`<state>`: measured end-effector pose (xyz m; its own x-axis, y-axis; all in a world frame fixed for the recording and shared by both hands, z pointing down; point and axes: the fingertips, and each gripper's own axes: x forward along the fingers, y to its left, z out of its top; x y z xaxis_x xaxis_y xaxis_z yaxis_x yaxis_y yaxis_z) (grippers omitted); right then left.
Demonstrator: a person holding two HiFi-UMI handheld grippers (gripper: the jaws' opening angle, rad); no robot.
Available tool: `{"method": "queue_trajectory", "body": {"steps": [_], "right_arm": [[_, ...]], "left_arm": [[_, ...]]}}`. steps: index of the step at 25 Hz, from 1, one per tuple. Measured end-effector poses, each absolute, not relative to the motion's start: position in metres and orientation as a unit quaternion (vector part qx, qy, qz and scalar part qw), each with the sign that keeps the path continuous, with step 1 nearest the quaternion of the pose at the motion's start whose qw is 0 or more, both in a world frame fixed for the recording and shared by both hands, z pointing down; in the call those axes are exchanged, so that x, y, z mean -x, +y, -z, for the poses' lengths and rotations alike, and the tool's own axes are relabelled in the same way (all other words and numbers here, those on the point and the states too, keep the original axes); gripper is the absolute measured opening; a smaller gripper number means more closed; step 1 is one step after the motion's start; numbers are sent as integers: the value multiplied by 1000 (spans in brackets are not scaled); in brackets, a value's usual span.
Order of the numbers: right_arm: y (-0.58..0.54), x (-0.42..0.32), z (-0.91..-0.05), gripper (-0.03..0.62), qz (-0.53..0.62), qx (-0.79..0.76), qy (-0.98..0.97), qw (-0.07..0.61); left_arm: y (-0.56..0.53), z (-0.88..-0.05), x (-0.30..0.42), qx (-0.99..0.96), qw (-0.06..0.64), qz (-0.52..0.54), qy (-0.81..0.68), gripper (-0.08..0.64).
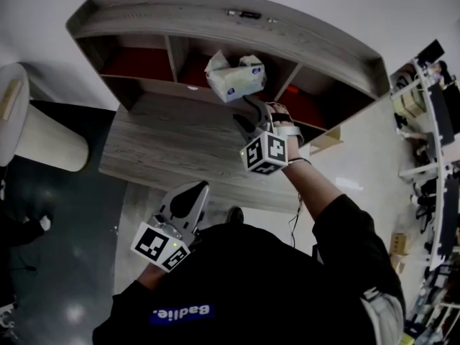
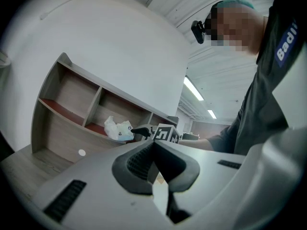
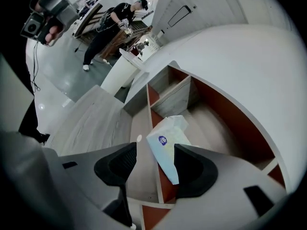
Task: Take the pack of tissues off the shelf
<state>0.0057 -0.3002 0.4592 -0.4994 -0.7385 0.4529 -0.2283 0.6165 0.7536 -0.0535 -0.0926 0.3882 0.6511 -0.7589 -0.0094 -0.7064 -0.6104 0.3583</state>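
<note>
The pack of tissues [image 1: 233, 77], white with blue print and a crumpled top, lies tilted at the front edge of the wooden shelf's [image 1: 215, 20] middle compartment. My right gripper [image 1: 248, 112] is just in front of it, and it stands open. In the right gripper view the pack [image 3: 165, 145] sits between the wide-spread jaws of the right gripper [image 3: 153, 159], close against the right finger [image 3: 192, 169], with a gap to the left one. My left gripper [image 1: 190, 191] hangs low near the person's body, jaws together and empty. The left gripper view shows the pack [image 2: 119, 128] far off.
The shelf stands at the back of a grey wood desk [image 1: 172, 142] and has red-floored compartments. A white cylindrical stand [image 1: 43, 146] sits left of the desk. Cluttered racks [image 1: 431, 121] line the right side. People [image 3: 108, 23] work far behind.
</note>
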Motion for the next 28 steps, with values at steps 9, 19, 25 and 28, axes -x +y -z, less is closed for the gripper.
{"method": "queue_trajectory", "body": {"steps": [9,19,25,28], "right_arm": [[-315,-2,-458,258,370,-292,-768,434],[-341,-7,-480,281,393,-292,-731,475],[-357,-2,-491,287,396,-297,-715,494],[-365,-2,-498,287,401,-299,-701,509]], "left_arm": [[-89,-389,56,-890,164,81,-418,-3],[-86,-394,60,-884,170,82,-427,-2],[-84,-397,63,-881,173,79,-433,-3],[-82,-398,64,-881,175,76,-434,-3]]}}
